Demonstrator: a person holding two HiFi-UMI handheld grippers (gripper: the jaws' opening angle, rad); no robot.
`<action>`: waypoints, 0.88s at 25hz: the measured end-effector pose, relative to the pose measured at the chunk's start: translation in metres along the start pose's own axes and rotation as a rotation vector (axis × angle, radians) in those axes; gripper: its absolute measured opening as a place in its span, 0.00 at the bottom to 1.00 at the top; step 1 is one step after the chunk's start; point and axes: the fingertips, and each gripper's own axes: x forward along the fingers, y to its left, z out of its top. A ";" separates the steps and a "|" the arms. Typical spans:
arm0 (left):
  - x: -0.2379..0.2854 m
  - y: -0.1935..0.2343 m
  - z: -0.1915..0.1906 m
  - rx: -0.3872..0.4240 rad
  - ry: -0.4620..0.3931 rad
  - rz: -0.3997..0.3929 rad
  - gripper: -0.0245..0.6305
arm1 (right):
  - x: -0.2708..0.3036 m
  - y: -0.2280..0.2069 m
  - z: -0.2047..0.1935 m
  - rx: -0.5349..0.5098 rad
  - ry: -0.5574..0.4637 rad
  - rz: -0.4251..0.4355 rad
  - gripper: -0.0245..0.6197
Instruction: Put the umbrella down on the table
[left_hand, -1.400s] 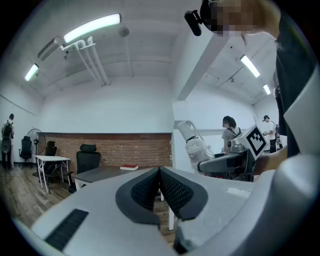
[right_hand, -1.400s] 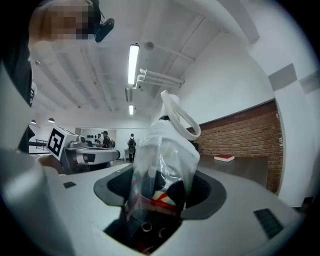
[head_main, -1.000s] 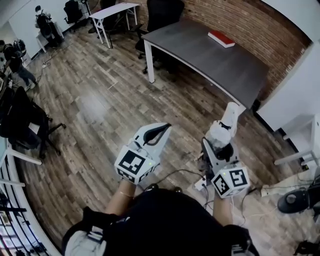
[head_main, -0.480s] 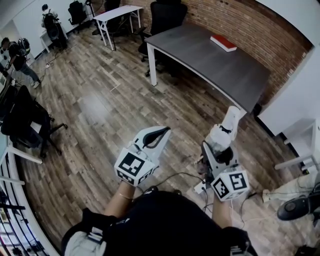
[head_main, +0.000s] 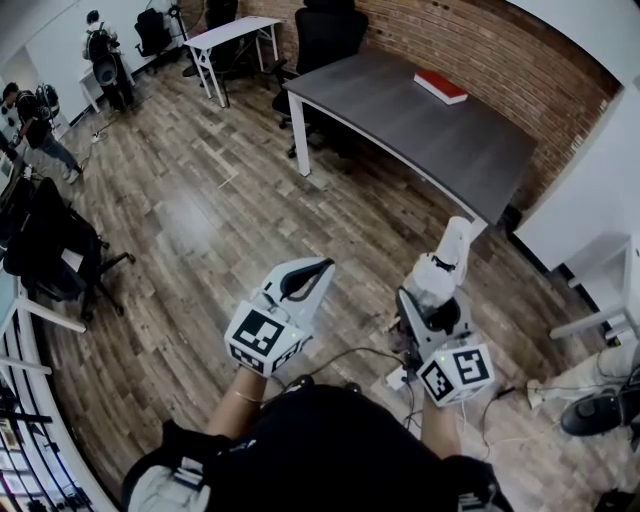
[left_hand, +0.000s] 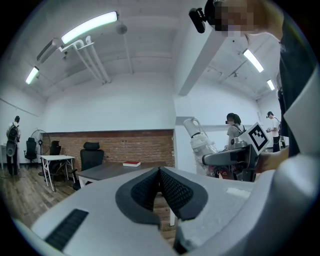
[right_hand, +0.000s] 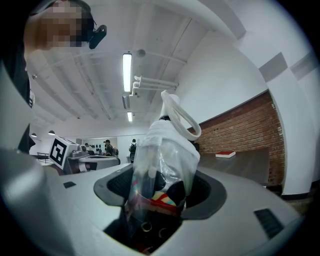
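Observation:
A folded umbrella (right_hand: 161, 165) in a clear plastic sleeve, white at the top with a white loop handle, stands between the jaws of my right gripper (right_hand: 159, 192), which is shut on it. In the head view the umbrella (head_main: 442, 262) sticks forward out of my right gripper (head_main: 430, 300), held above the wooden floor. My left gripper (head_main: 308, 280) hangs to its left with its black pads pressed together and nothing between them; its own view shows the same shut left gripper (left_hand: 159, 186). The dark grey table (head_main: 420, 125) stands ahead by the brick wall.
A red book (head_main: 441, 87) lies on the table's far end. A black office chair (head_main: 325, 25) stands behind the table and a white desk (head_main: 228, 30) further left. Another chair (head_main: 50, 250) is at the left. Cables and a power strip (head_main: 398, 372) lie on the floor near my feet. People stand at the far left.
The view has shifted slightly; both grippers sit a little lower and left in the head view. The right gripper's hold on the umbrella is unchanged, and the left one stays shut.

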 end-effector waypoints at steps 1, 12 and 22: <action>0.002 -0.003 0.000 -0.001 0.000 0.001 0.04 | -0.002 -0.002 0.000 0.002 -0.003 0.002 0.48; 0.027 -0.032 0.006 0.022 -0.011 0.020 0.04 | -0.027 -0.034 0.003 0.009 -0.013 0.016 0.48; 0.029 -0.057 0.001 0.026 0.004 0.052 0.04 | -0.053 -0.052 -0.004 0.030 -0.009 0.030 0.48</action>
